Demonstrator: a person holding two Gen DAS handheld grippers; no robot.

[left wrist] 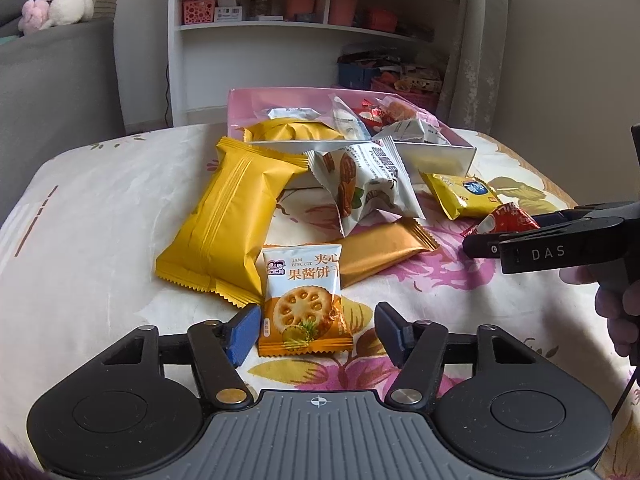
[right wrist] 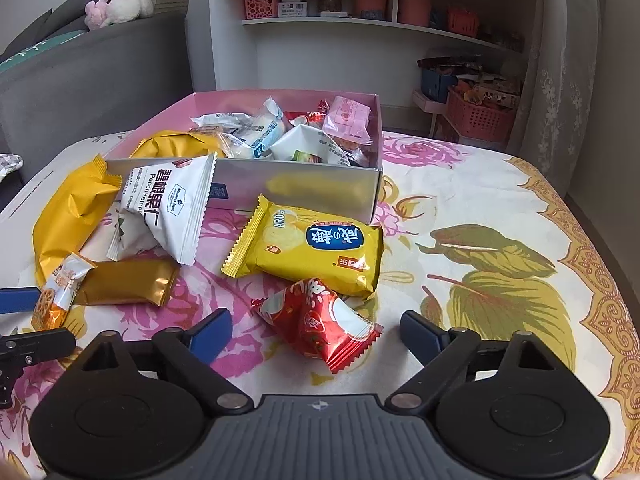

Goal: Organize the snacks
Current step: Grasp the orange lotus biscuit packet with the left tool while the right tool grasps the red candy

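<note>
A small orange-and-white jam biscuit packet lies on the floral cloth between the blue pads of my left gripper. The left pad is at its edge and a gap shows on the right, so it is open. A red candy packet lies between the wide-apart fingers of my right gripper, untouched on both sides. Behind it stands the pink box with a silver front wall, holding several snacks. A yellow biscuit packet lies just past the red one.
A large yellow packet, a white pecan packet and a gold bar lie before the box. The table's edge runs on the right. Behind it are a grey sofa, white shelves and a pink basket.
</note>
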